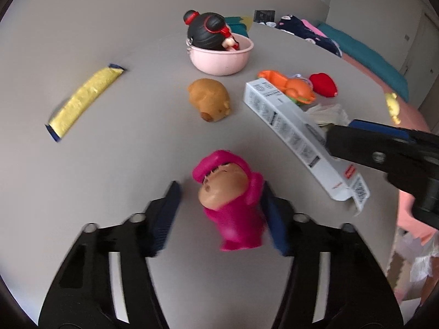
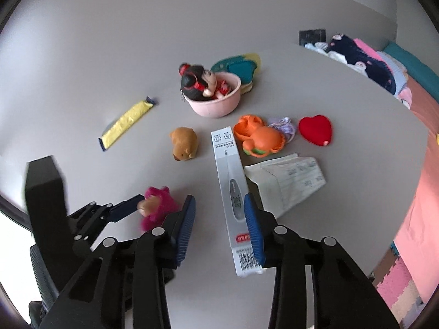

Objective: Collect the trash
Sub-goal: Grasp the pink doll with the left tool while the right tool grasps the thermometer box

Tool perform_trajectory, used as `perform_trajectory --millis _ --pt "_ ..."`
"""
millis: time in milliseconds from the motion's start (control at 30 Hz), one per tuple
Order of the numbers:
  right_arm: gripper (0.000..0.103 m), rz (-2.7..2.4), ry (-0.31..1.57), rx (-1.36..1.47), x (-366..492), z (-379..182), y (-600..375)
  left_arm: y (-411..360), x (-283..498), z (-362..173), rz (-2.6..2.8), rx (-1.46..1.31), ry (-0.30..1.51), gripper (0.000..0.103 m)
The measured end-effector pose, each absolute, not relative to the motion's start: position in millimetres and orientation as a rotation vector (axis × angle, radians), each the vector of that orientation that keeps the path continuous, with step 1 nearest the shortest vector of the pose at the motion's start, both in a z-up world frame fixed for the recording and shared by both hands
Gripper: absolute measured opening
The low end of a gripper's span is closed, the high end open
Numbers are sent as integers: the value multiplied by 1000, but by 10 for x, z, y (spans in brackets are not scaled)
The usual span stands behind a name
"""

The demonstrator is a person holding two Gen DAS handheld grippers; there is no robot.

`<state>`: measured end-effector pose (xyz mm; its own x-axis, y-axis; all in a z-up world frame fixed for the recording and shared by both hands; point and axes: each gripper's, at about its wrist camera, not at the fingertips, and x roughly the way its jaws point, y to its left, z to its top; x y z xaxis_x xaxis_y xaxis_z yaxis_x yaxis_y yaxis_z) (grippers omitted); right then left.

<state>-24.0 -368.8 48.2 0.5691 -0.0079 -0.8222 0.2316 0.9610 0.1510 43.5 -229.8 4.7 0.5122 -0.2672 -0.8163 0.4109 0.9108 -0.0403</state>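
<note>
A long white thermometer box point(image 2: 231, 189) lies on the grey table point(image 2: 109, 54); it also shows in the left wrist view point(image 1: 296, 134). My right gripper point(image 2: 219, 219) is open around its near end, the right pad touching it. A crumpled white paper packet point(image 2: 288, 181) lies just right of the box. A yellow wrapper point(image 1: 82, 101) lies at the left, also in the right wrist view point(image 2: 126, 123). My left gripper point(image 1: 219, 213) is open around a pink toy figure point(image 1: 233, 203), which touches the right pad.
A pink bowl point(image 2: 214, 104) holding a black-haired doll point(image 1: 208, 31) stands at the back. A brown plush point(image 2: 183, 144), an orange toy point(image 2: 258, 137) and a red heart point(image 2: 315, 130) lie mid-table. The table edge runs at the right, with bedding beyond.
</note>
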Motion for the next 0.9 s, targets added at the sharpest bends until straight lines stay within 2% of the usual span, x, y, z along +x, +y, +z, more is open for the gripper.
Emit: perform_trajectory --millis 133,400,467,533,633,900 --pt "38 -164 968 235 -107 371 -3716 -2210 501 58 -422 138 949 42" --pt "38 -203 1020 163 88 244 -3708 -2220 531 54 -430 148 941 42" --pt "31 -197 1036 170 135 170 -3719 -2218 528 50 -430 150 940 42" --pt "30 -199 1027 150 120 158 -3680 -2221 532 47 -430 157 938 42" --pt "29 -190 1015 162 88 186 -3629 -2224 522 43 -425 168 936 38" --pt "29 -138 911 238 -113 608 -3597 -2203 464 127 -427 162 930 38"
